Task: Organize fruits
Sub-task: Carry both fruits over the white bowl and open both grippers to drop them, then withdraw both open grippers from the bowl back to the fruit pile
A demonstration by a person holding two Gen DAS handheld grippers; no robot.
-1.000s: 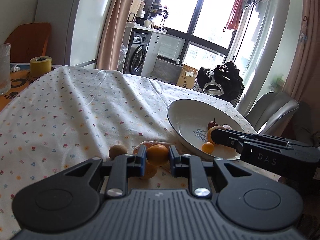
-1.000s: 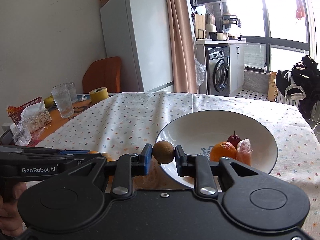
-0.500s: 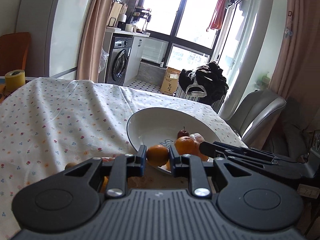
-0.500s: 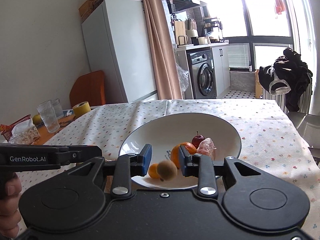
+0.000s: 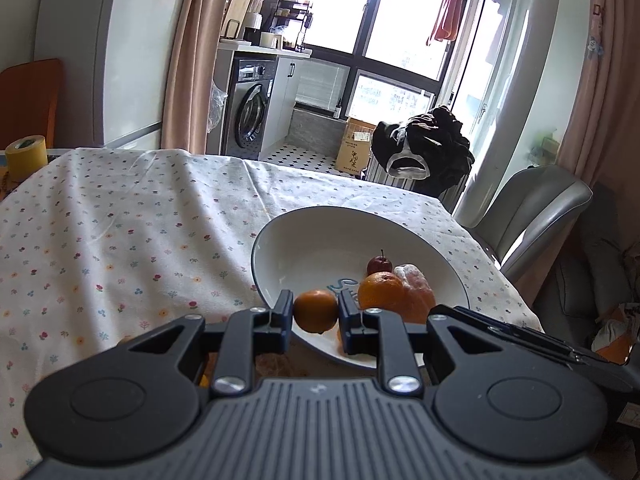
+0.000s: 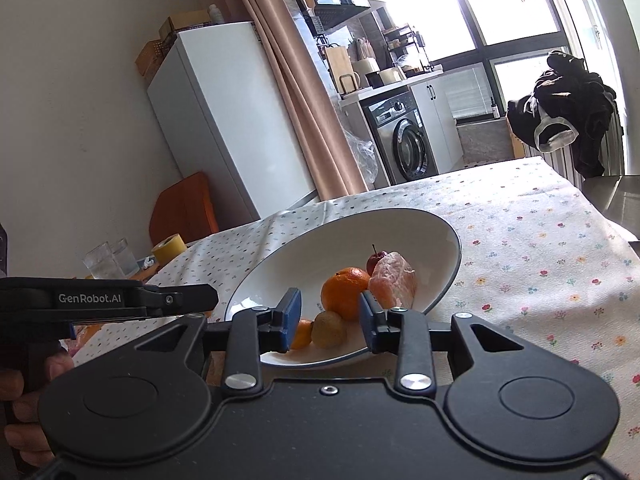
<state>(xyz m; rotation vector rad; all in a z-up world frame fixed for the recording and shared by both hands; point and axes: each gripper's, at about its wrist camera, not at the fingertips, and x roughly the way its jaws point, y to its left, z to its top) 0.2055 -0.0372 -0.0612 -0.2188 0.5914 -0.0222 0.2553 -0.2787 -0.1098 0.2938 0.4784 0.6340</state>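
Observation:
A small orange [image 5: 315,311] is clamped in my left gripper [image 5: 315,314], held over the near rim of the white bowl [image 5: 304,232]. Inside the bowl lie a larger orange [image 5: 380,290], a small red apple [image 5: 379,265] and a plastic-wrapped pinkish fruit [image 5: 414,285]. In the right wrist view my right gripper [image 6: 329,322] is open above the bowl [image 6: 400,228]; a brown kiwi [image 6: 329,329] lies loose in the bowl between its fingers, beside a small orange [image 6: 303,333], the big orange [image 6: 346,290], the apple [image 6: 376,260] and the wrapped fruit [image 6: 394,280].
The floral tablecloth [image 5: 120,232] covers the table. A yellow tape roll [image 5: 26,156] and drinking glasses [image 6: 106,264] stand at the far left. A grey chair [image 5: 532,208] sits beyond the table's right edge. More fruit hides under my left gripper body.
My right gripper opened and dropped the kiwi into the bowl. My left gripper carried its small orange from above the table's fruit pile to the bowl's near rim.

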